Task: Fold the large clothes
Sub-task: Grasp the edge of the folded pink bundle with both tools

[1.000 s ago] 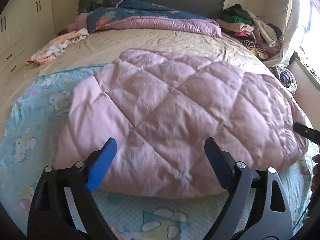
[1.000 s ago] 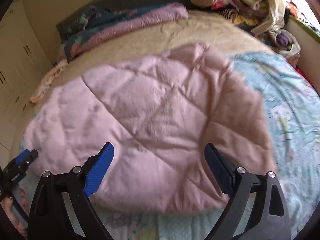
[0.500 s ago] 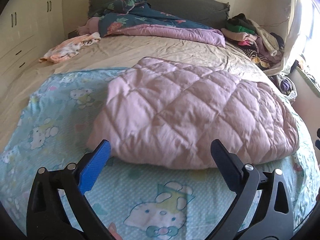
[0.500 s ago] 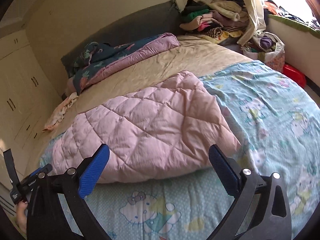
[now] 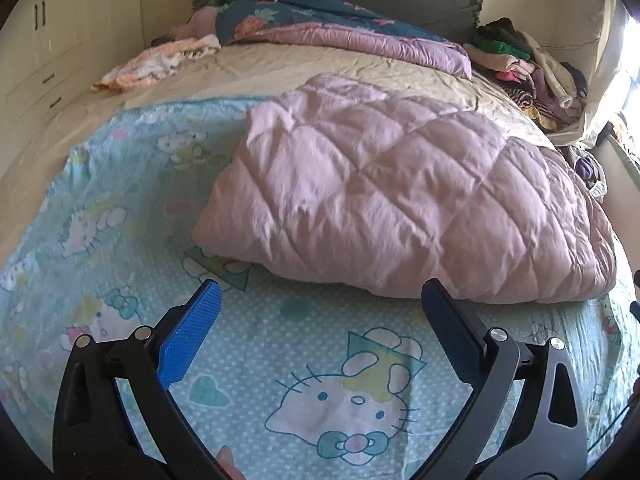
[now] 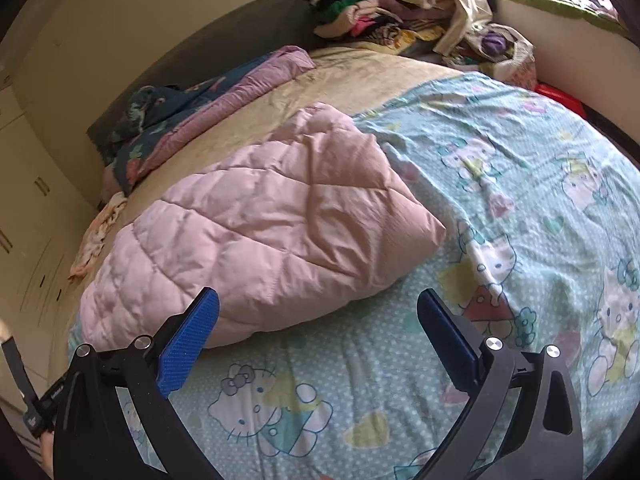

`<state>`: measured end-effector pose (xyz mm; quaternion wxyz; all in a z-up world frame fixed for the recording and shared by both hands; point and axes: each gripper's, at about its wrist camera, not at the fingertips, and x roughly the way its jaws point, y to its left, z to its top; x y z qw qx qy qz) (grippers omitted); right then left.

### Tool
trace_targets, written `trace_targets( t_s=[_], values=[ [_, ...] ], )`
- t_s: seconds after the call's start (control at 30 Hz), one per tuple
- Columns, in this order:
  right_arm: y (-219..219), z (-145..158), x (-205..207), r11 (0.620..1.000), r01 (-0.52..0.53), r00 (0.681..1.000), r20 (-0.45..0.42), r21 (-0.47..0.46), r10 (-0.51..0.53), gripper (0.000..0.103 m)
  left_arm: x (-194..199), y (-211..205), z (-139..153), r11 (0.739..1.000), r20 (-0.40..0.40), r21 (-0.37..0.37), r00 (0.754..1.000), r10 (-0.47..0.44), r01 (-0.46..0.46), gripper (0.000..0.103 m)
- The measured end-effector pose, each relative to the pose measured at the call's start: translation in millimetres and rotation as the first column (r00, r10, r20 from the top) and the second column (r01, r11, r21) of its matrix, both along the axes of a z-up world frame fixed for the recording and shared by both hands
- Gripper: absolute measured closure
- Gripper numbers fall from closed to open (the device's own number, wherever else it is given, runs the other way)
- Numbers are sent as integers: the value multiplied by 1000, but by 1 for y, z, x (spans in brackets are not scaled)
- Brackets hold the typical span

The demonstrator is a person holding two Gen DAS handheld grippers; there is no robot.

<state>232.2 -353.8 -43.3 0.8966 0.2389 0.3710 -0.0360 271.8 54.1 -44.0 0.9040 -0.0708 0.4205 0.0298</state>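
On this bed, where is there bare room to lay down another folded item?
Free: the cartoon sheet right of the pink quilt, the strip between the quilt and both grippers, and the beige sheet behind it. Crowded: the clothes pile and blankets at the headboard.

No writing, brand, number or sign can be read in either view. The light blue sheet (image 5: 328,344) on the bed carries only printed cartoon cats, hearts and dots, with no lettering. A small dark part at the lower left edge of the right wrist view (image 6: 56,394) bears pale marks too small and blurred to make out
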Motion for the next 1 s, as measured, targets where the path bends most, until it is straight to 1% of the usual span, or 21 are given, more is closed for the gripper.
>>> trace_targets(
  t_s=[0.03,0.13,0.17,0.2,0.27,0.3,0.37,0.4,0.5,0.53,0.63,0.77,0.87,1.0],
  values=[
    [-1,-4,3,1000,10,1000,-12,4,-10,4,2,1,-3,1000,-9,-15,1000,4,-5,9],
    [-4,-15,11,999,31,999,-36,15,-30,4,12,9,-17,994,-49,-109,999,20,-25,9],
    [-5,-18,13,999,36,998,-42,17,-35,4,15,13,-21,988,-53,-154,998,18,-26,9],
    [-6,-21,17,999,42,998,-54,19,-41,4,20,20,-26,975,-62,-217,998,29,-42,9],
    [-8,-27,24,998,43,997,-71,36,-40,4,27,29,-32,957,-84,-279,995,56,-77,9],
    [-9,-30,28,998,49,996,-80,40,-45,4,32,37,-36,937,-95,-335,993,74,-102,9],
    [-11,-35,36,997,48,995,-91,53,-43,4,39,47,-42,908,-106,-397,989,103,-137,9],
    [-11,-37,40,997,51,994,-95,59,-45,4,44,52,-46,884,-115,-440,986,118,-157,9],
    [-14,-45,52,993,58,993,-111,98,-47,4,55,62,-54,823,-133,-531,979,152,-200,9],
    [-16,-49,57,991,62,992,-118,121,-47,4,58,63,-56,816,-133,-541,979,155,-203,9],
    [-21,-60,68,983,88,989,-134,163,-66,4,69,59,-61,812,-137,-543,976,167,-215,8],
    [-25,-69,80,974,101,989,-123,205,-77,4,75,59,-66,800,-125,-559,977,175,-215,8],
    [-30,-75,88,964,111,990,-106,239,-88,4,76,59,-69,799,-103,-564,978,183,-209,8],
    [-31,-79,94,961,110,993,-72,254,-95,4,79,57,-71,804,-69,-560,978,198,-203,8]
  ],
)
